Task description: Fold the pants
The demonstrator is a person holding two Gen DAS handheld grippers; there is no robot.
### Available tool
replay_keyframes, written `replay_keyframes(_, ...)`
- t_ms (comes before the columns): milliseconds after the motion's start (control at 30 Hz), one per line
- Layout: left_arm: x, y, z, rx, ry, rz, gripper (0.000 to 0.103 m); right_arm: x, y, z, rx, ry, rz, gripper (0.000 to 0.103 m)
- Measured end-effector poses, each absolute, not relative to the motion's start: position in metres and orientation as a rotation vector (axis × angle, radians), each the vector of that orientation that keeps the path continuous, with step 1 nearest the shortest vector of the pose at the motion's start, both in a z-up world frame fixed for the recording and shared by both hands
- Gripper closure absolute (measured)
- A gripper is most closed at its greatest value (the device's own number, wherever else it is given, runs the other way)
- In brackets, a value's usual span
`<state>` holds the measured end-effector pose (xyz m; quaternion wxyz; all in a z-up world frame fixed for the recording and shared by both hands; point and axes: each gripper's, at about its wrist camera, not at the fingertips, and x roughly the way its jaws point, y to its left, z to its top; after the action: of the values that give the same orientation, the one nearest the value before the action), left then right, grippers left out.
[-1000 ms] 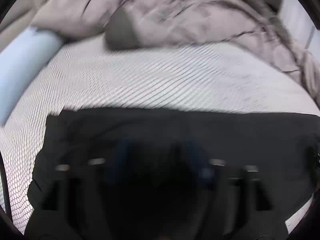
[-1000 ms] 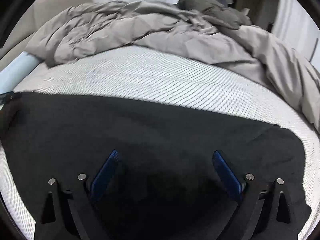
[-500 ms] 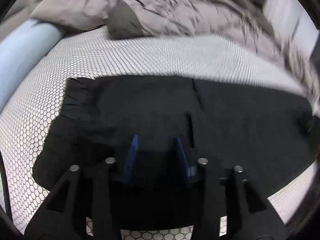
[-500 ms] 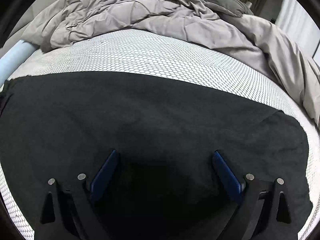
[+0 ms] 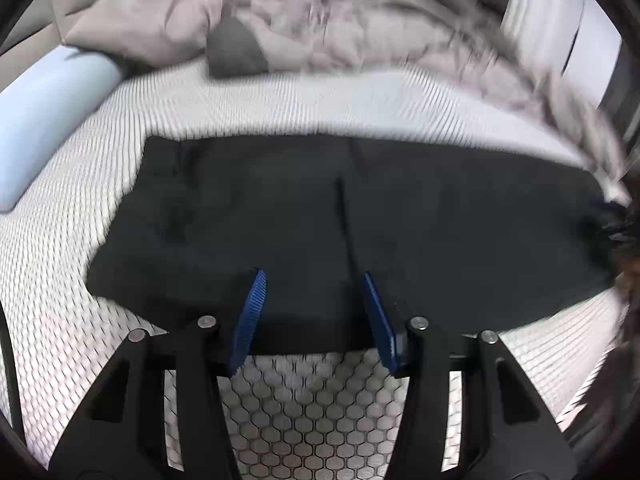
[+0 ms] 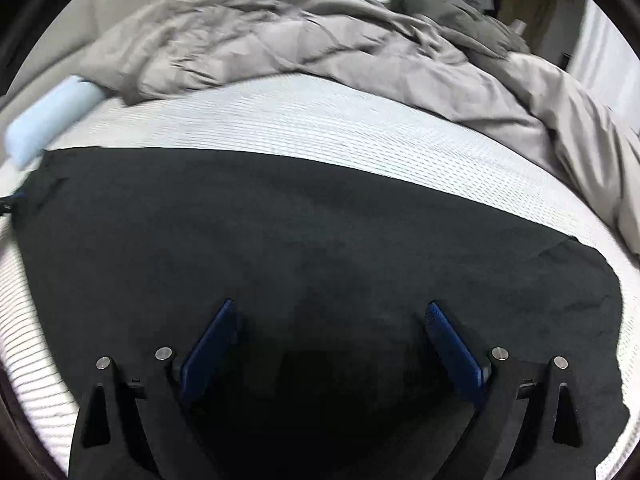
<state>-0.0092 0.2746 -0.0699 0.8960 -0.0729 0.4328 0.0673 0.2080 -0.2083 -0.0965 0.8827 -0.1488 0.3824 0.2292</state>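
- Two grippers are in your hands, both angled down at a pair of black pants (image 5: 360,216) spread flat on a bed.
- Your left gripper (image 5: 312,312) hangs at the near edge of the pants; its jaws are opening, and the blue pads (image 5: 250,316) stand apart with only the cloth's near hem lying between them, nothing pinched.
- Ahead of that left gripper the pants run in a wide dark band from left to right, and a thin straight seam or fold line climbs away from just inside the right-hand pad.
- Below the left gripper, nearer you, lies bare mattress (image 5: 312,408) with a honeycomb pattern.
- Your right gripper (image 6: 332,344) sits over the middle of the black cloth, jaws spread wide, blue pads (image 6: 208,344) well apart and empty.
- From the right gripper the pants (image 6: 320,240) fill everything ahead and to both sides, and their rounded end lies off to the right.
- Beyond the far edge of the pants, past both grippers, a strip of white mattress (image 6: 320,120) shows, then a crumpled grey duvet (image 6: 320,52).
- Far to the left of both grippers lies a pale blue bolster (image 5: 48,120) along the bed's edge.
- Much of the left view is smeared with blur, so finer detail of the duvet (image 5: 320,28) cannot be told.
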Motion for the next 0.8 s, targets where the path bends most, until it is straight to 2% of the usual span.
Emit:
replay_keyframes(67,-0.013,0.279,-0.078,-0.173,0.91,0.167,0.056,0.198,-0.203,-0.097,-0.328,0.799,0.535,0.006)
replay_keyframes(267,-0.023,0.27,-0.04,-0.209,0.771,0.09,0.053,0.183,-0.238,-0.119,-0.456,0.829,0.453,0.007)
replay_keyframes(300,-0.02,0.256,-0.033,-0.189,0.745,0.053,0.051,0.182,-0.253,-0.117,-0.44,0.832,0.427,0.007)
replay_keyframes(367,-0.011,0.225,-0.027,-0.168,0.711,-0.01,0.032,0.182,-0.289,-0.112,-0.414,0.829,0.335,0.006)
replay_keyframes(400,0.004,0.203,-0.026,-0.166,0.706,-0.052,0.03,0.182,-0.305,-0.111,-0.404,0.828,0.283,0.006)
replay_keyframes(500,0.029,0.148,-0.033,-0.175,0.744,-0.181,0.029,0.182,-0.346,-0.112,-0.301,0.872,0.278,0.006)
replay_keyframes(567,0.045,0.098,-0.041,-0.139,0.806,-0.256,0.029,0.178,-0.357,-0.112,-0.332,0.861,0.3,0.007)
replay_keyframes(733,0.081,0.047,-0.06,-0.071,0.881,-0.245,0.029,0.191,-0.443,-0.113,-0.222,0.866,0.064,0.008)
replay_keyframes(800,0.092,0.035,-0.067,-0.07,0.903,-0.222,0.029,0.197,-0.475,-0.119,-0.142,0.883,-0.023,0.004)
